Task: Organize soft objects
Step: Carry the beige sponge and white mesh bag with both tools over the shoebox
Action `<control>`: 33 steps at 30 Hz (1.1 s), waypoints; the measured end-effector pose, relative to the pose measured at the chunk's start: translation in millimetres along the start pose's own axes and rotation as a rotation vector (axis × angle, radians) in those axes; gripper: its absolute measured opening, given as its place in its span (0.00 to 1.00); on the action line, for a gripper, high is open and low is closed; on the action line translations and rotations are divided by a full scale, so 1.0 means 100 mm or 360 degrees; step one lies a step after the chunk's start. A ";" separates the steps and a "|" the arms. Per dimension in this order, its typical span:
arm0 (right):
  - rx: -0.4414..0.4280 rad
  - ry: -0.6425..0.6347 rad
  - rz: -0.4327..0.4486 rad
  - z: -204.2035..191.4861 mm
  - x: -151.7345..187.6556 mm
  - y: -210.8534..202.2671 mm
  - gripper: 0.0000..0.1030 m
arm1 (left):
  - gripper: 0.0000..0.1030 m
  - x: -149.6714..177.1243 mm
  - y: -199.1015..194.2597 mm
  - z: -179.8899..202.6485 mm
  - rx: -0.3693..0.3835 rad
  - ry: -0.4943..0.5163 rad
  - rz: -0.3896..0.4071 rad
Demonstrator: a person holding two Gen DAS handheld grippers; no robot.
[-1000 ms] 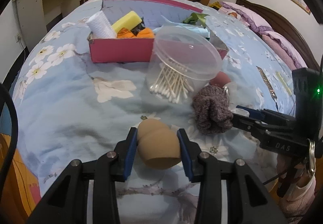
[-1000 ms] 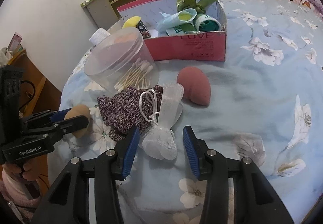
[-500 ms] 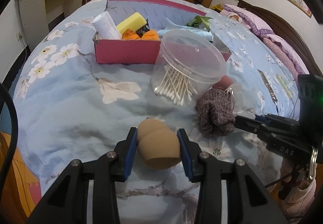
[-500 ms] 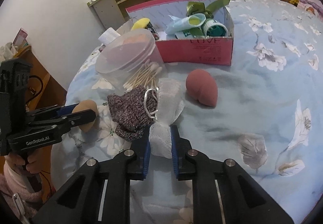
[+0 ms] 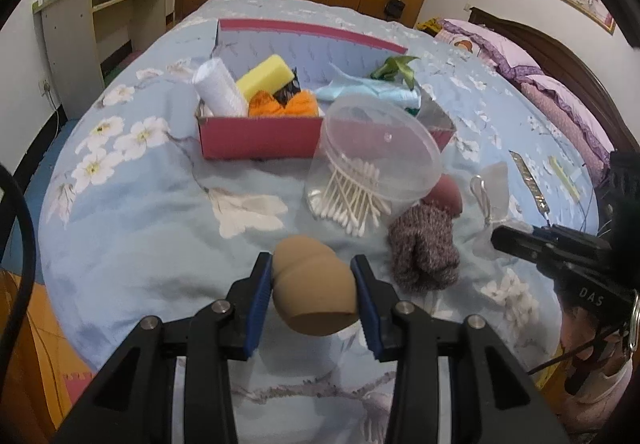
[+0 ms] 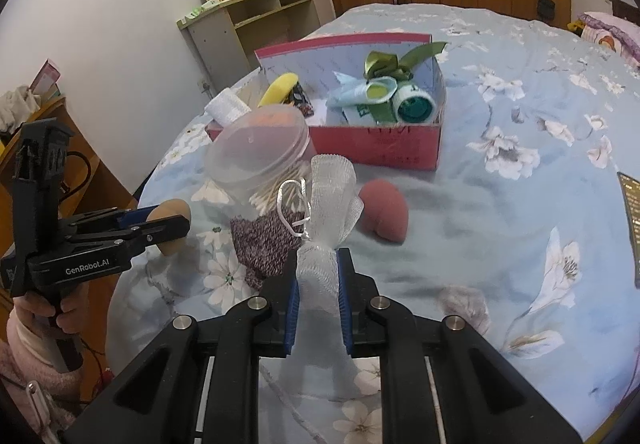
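My left gripper [image 5: 314, 286] is shut on a tan makeup sponge [image 5: 314, 290] and holds it above the bed; it also shows in the right wrist view [image 6: 170, 222]. My right gripper [image 6: 318, 284] is shut on a white mesh pouch [image 6: 326, 228] with a drawstring, lifted off the bed. A dark red sponge [image 6: 384, 210] and a purple knitted sock [image 6: 266, 240] lie on the blue floral bedspread [image 6: 500, 212]. A pink box [image 6: 380, 144] behind them holds a yellow sponge [image 5: 264, 78], a white roll [image 5: 220, 88], orange cloth, tubes and a green ribbon.
A clear tub of cotton swabs [image 5: 370, 168] stands between the box and the sock. A shelf unit [image 5: 100, 28] stands left of the bed, wardrobes behind, pillows and headboard [image 5: 560, 84] at the right.
My right gripper closed on the mesh pouch and lifted it up off the bed. My left gripper kept its hold on the tan sponge and rose slightly.
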State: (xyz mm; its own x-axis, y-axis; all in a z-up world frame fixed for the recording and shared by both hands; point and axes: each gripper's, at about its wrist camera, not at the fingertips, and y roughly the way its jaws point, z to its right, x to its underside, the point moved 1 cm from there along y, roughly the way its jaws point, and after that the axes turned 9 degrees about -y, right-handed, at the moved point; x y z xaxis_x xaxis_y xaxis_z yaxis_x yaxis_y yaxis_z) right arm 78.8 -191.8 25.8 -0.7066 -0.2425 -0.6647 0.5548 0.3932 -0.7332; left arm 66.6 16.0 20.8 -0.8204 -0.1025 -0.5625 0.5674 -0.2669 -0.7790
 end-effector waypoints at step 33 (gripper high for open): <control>0.0094 -0.0128 0.0105 0.23 -0.88 0.08 0.17 | 0.40 -1.10 0.11 0.19 -0.0105 0.0119 0.0213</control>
State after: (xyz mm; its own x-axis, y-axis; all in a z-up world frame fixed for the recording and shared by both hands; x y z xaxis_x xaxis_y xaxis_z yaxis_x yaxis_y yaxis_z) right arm 155.1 -187.6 75.0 -0.6315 -0.2888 -0.7195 0.6255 0.3586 -0.6929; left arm 161.7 6.5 79.6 -0.7312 -0.0603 -0.6794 0.6765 -0.1917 -0.7111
